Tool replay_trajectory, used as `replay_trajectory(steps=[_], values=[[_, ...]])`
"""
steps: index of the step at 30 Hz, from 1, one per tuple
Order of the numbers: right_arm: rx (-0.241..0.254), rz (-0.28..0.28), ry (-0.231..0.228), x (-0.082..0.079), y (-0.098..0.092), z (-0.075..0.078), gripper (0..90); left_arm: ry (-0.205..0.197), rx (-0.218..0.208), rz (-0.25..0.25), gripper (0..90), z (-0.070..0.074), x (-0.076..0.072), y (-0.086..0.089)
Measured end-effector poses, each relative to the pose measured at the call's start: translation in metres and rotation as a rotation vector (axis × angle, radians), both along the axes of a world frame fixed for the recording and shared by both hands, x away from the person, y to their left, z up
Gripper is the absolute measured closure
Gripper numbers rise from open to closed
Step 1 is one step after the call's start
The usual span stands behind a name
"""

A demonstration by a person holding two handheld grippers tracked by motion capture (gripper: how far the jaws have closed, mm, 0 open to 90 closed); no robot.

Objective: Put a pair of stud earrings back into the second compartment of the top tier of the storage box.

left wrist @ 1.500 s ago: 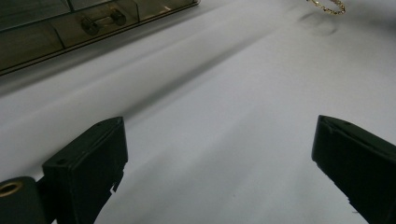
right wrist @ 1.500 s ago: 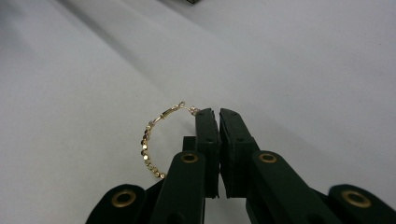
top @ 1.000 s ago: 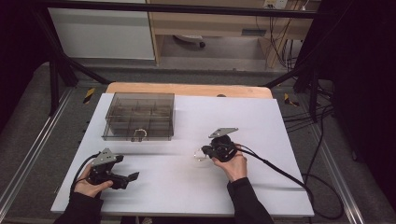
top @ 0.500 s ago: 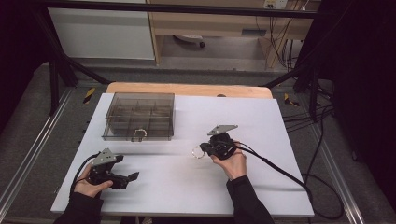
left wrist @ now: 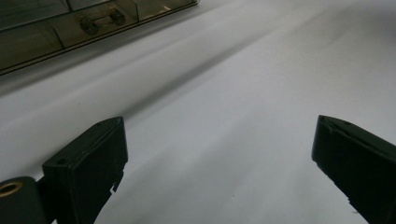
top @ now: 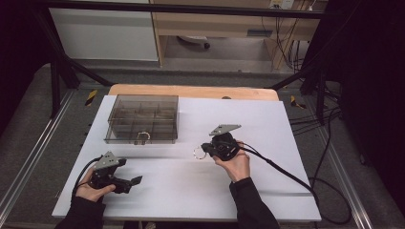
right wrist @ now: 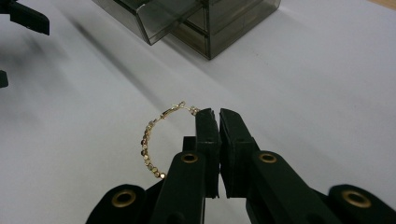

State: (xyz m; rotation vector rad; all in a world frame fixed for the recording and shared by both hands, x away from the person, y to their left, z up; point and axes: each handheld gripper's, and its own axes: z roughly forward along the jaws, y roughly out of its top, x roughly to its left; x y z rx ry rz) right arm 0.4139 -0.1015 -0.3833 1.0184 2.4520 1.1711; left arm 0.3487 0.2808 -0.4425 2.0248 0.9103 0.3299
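A thin gold hoop (right wrist: 148, 140) set with small beads is pinched at its top between the tips of my right gripper (right wrist: 214, 116), which is shut on it. In the high view the hoop (top: 198, 152) sticks out to the left of the right gripper (top: 207, 150), over the middle of the white table. My left gripper (top: 128, 171) rests near the front left with its jaws wide apart and nothing between them (left wrist: 219, 154). A smoky clear compartment box (top: 143, 117) with a metal clasp (top: 142, 137) stands at the back left.
The box (right wrist: 196, 18) lies just beyond the hoop in the right gripper view, and its edge (left wrist: 70, 28) crosses the top left of the left gripper view. A black cable (top: 286, 174) trails right from the right gripper. White tabletop (top: 267, 124) spreads around both hands.
The right gripper has edged slightly left with the hoop in its jaws. The left gripper has stayed where it was.
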Motion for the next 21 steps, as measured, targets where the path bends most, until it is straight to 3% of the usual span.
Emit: replay_trajectory(steps=[21], values=[[0.012, 0.022, -0.03, 0.002, 0.012, 0.016, 87.4, 0.001, -0.001, -0.001, 3.3, 0.0, 0.0, 0.0]])
